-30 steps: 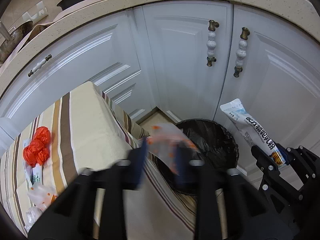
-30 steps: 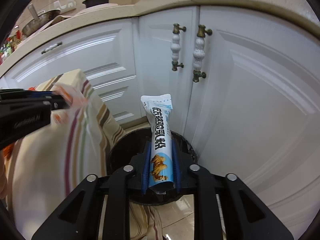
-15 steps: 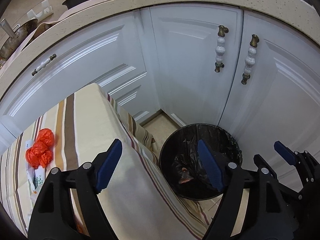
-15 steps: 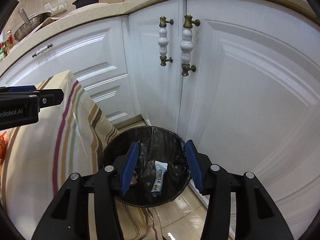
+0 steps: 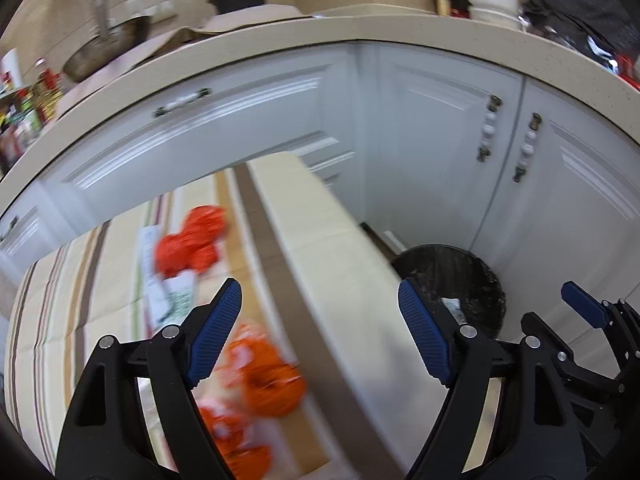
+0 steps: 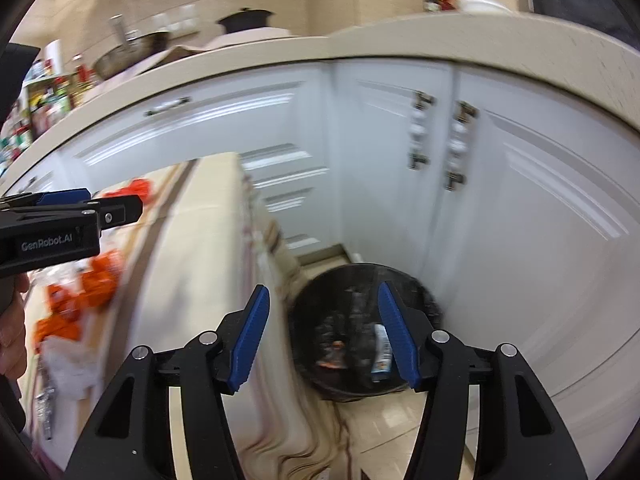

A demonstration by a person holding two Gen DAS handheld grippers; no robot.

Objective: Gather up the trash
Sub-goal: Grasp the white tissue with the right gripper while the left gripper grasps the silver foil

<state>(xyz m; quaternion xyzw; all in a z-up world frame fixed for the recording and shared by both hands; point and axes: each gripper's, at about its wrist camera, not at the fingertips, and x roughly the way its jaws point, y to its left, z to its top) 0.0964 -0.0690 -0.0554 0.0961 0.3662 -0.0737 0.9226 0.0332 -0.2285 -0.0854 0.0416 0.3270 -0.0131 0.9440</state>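
Both hand-held grippers, left (image 5: 320,336) and right (image 6: 324,336), have swung from the bin (image 6: 362,336) toward the table (image 5: 340,264), jaws apart, empty.

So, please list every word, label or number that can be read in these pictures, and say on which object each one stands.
"GenRobot.AI": on the side of the left gripper, seen in the right wrist view.
White paper with green print on the striped tablecloth: blurred, unreadable.
Wrapper in the black trash bin: print too small and blurred.
Bottles and jars on the counter: labels too blurred.
Nothing else is readable.
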